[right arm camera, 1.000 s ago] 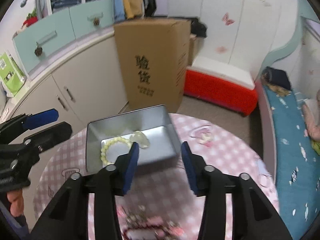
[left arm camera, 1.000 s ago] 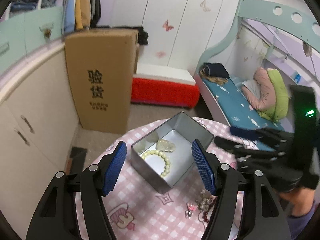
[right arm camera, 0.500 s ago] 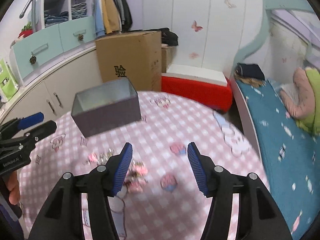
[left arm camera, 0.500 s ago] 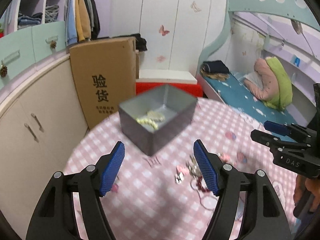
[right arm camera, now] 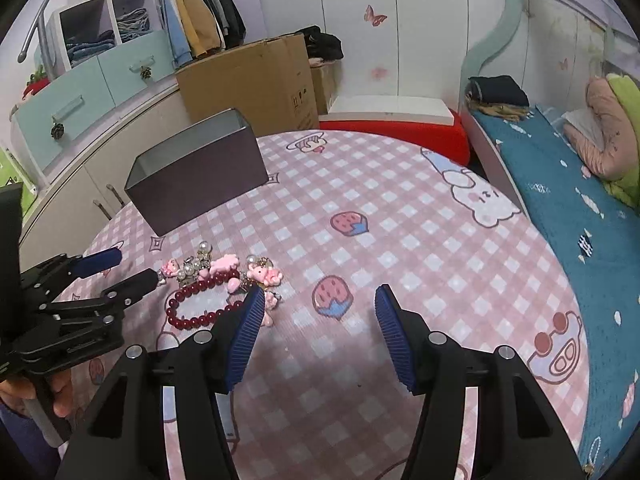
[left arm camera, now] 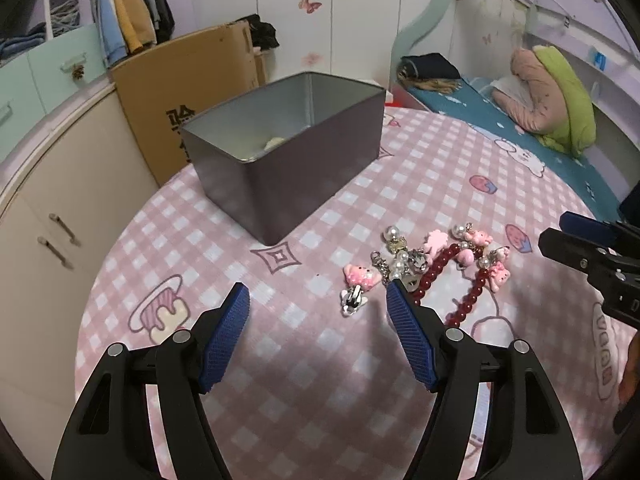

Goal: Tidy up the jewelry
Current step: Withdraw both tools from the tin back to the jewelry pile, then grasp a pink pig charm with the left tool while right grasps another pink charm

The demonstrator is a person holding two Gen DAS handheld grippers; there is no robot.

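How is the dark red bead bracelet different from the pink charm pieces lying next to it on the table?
The red bead bracelet is one plain loop of round, dark, glossy beads; the pink charm pieces are a jumble of pale pink figures, white pearls and silver clasps. The bracelet lies open and flat; the charm pieces sit bunched along its far edge. Both rest on the pink checked tablecloth, outside the grey tin, ungripped.

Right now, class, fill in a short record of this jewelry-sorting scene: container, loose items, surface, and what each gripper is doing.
container: grey tin box, open, pale beads inside
loose items: red bead bracelet and pink charms, heaped together outside the box
surface: pink checked tablecloth
left gripper: open, empty, beside the heap
right gripper: open, empty
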